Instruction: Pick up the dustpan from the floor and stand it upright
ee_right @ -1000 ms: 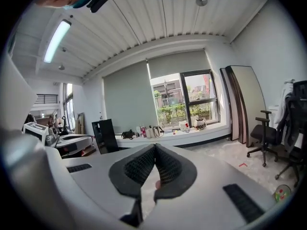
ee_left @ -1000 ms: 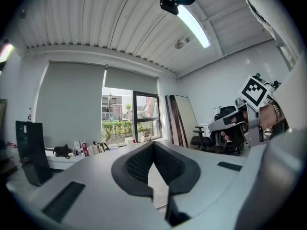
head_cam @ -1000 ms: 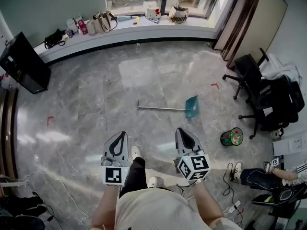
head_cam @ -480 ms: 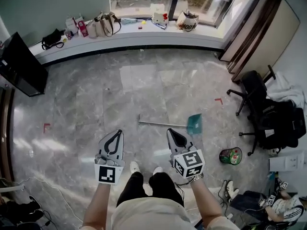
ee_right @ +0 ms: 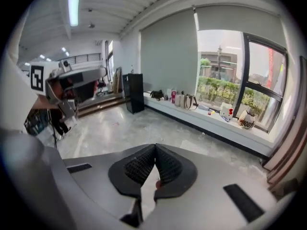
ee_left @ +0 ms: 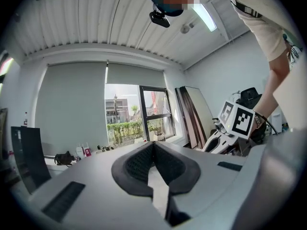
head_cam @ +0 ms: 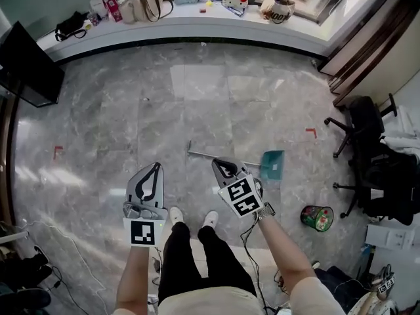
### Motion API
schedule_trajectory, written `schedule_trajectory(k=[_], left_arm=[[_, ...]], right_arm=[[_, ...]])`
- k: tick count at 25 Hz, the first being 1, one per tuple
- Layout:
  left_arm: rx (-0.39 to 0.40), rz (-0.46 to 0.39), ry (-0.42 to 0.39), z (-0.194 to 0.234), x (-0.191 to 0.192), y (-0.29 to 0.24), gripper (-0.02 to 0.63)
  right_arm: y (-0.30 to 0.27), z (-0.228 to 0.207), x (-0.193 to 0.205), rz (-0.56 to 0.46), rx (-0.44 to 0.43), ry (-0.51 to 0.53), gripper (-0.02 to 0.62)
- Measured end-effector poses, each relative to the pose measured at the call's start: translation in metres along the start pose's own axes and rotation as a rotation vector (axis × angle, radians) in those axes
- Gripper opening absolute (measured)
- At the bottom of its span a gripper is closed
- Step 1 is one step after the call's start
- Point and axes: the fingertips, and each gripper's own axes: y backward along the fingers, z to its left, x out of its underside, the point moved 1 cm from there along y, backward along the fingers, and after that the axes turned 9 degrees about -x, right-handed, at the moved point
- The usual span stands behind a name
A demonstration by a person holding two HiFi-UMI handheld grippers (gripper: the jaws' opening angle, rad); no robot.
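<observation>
A teal dustpan (head_cam: 273, 164) with a long metal handle (head_cam: 213, 156) lies flat on the grey marble floor in the head view. My right gripper (head_cam: 219, 165) hovers just near the handle's middle, jaws shut, holding nothing. My left gripper (head_cam: 155, 168) is further left, about level with it, also shut and empty. Neither gripper view shows the dustpan; both look out over closed fingertips toward the windows. The left gripper (ee_left: 152, 144) and the right gripper (ee_right: 154, 147) each have their pads pressed together.
Black office chairs (head_cam: 367, 143) stand at the right, with a green round bin (head_cam: 317, 218) near them. A window ledge (head_cam: 197, 25) with bags runs along the far wall. A black cabinet (head_cam: 26, 64) is at the left. Cables (head_cam: 39, 235) trail on the floor.
I have walked forward; the dustpan now lies closer, just beyond my grippers. My right gripper has swung left toward the handle. Both stay shut.
</observation>
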Motion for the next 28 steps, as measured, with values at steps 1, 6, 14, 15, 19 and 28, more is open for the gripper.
schedule_trajectory(k=[1, 6, 14, 15, 19, 28], left_arm=[[0.000, 0.017, 0.012, -0.001, 0.019, -0.008, 0.011], [0.046, 0.116, 0.010, -0.011, 0.124, -0.043, 0.011], [0.083, 0.178, -0.072, 0.013, 0.316, -0.077, 0.011], [0.103, 0.179, -0.096, 0.016, 0.340, -0.080, 0.011], [0.063, 0.201, 0.052, 0.034, 0.436, -0.094, 0.011], [0.130, 0.158, -0.048, 0.046, 0.645, -0.122, 0.011]], right_arm=[[-0.019, -0.005, 0.016, 0.051, -0.035, 0.007, 0.014], [-0.112, -0.013, 0.084, 0.170, -0.286, -0.041, 0.014], [-0.306, -0.032, 0.243, 0.439, -0.289, 0.111, 0.015], [-0.327, -0.034, 0.263, 0.468, -0.289, 0.130, 0.015], [-0.409, -0.040, 0.338, 0.564, -0.313, 0.181, 0.049], [-0.567, -0.090, 0.486, 0.649, -0.288, 0.273, 0.106]])
